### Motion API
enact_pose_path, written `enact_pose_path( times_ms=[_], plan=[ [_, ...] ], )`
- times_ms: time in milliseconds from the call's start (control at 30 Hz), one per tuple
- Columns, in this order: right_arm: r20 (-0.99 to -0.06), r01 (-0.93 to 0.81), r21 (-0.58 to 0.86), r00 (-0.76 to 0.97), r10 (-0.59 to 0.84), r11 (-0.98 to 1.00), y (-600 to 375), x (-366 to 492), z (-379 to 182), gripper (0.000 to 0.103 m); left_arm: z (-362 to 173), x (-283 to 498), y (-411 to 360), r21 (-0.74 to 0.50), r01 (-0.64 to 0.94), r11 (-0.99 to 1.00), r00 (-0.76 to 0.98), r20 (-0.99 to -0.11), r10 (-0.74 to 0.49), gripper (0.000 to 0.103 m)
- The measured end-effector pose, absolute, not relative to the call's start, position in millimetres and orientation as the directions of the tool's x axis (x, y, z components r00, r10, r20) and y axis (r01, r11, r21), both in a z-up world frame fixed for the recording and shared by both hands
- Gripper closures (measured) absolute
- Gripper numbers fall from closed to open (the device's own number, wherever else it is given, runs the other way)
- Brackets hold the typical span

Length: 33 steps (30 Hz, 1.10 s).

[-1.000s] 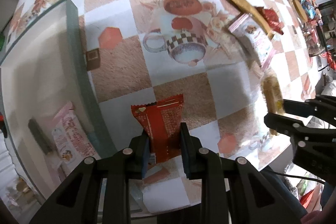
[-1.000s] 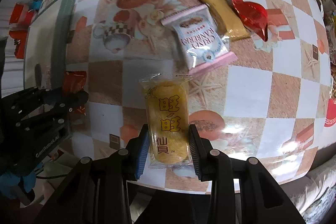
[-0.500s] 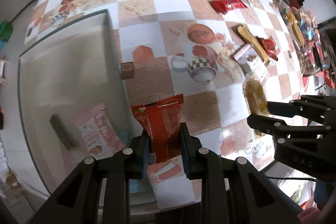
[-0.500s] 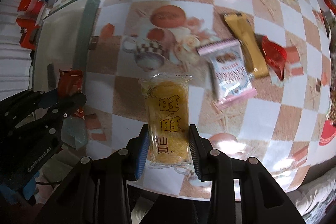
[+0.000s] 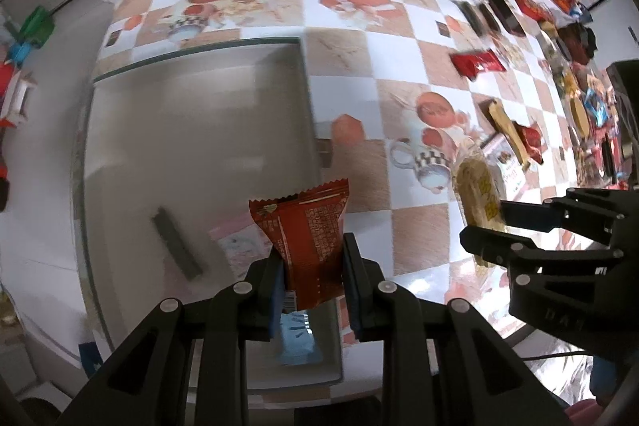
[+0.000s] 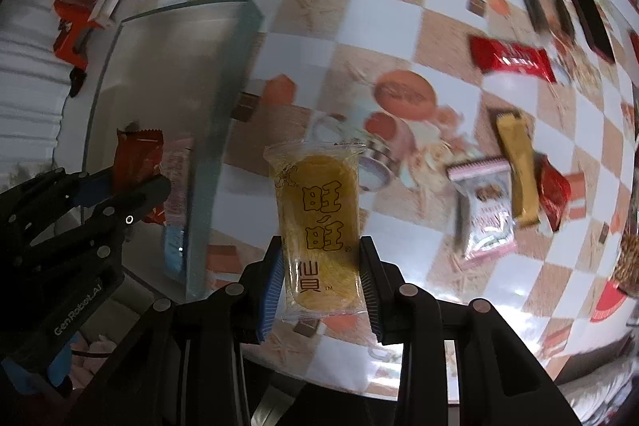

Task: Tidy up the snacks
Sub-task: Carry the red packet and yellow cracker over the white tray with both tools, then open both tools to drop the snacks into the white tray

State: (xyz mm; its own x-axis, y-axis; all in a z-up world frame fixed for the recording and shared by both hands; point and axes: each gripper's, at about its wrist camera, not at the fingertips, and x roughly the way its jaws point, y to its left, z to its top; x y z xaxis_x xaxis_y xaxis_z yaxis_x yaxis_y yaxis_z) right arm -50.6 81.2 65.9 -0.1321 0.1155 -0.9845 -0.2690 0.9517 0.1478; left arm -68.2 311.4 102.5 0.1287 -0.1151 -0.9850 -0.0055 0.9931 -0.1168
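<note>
Overhead, the left claw [image 5: 311, 258] pinched a red snack packet [image 5: 307, 230] above the clear bin [image 5: 191, 130] — the right claw [image 6: 321, 278] gripped a yellow rice cracker [image 6: 319, 222] over the counter [image 6: 399, 26].

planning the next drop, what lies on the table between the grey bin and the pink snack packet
In the right wrist view, only patterned tablecloth lies between the grey bin and the pink snack packet; the held yellow rice cracker pack hangs above that stretch.
</note>
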Motion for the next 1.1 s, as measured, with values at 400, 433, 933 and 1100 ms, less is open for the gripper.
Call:
enact_pose_path(
  times_ms=[400,433,933,1100],
  plan=[
    [-0.985,-0.387,0.159,-0.131,0.116,0.908,136,-38,62,0.065,101,-75,361,-0.11,-0.118,0.987,0.135,-0.986,-0.094,0.075],
    [-0.984,-0.4,0.163,-0.131,0.12,0.902,140,-37,62,0.065,100,-76,365,-0.11,-0.125,0.986,0.135,-0.986,-0.093,0.075],
    [-0.973,-0.474,0.221,-0.164,0.162,0.852,213,-30,46,0.065,77,-93,407,-0.103,-0.215,0.971,0.073,-0.993,-0.089,0.075],
    [-0.968,-0.473,0.235,-0.189,0.162,0.849,229,-30,36,0.065,71,-100,411,-0.101,-0.225,0.969,0.049,-0.995,-0.092,0.075]
  ],
)
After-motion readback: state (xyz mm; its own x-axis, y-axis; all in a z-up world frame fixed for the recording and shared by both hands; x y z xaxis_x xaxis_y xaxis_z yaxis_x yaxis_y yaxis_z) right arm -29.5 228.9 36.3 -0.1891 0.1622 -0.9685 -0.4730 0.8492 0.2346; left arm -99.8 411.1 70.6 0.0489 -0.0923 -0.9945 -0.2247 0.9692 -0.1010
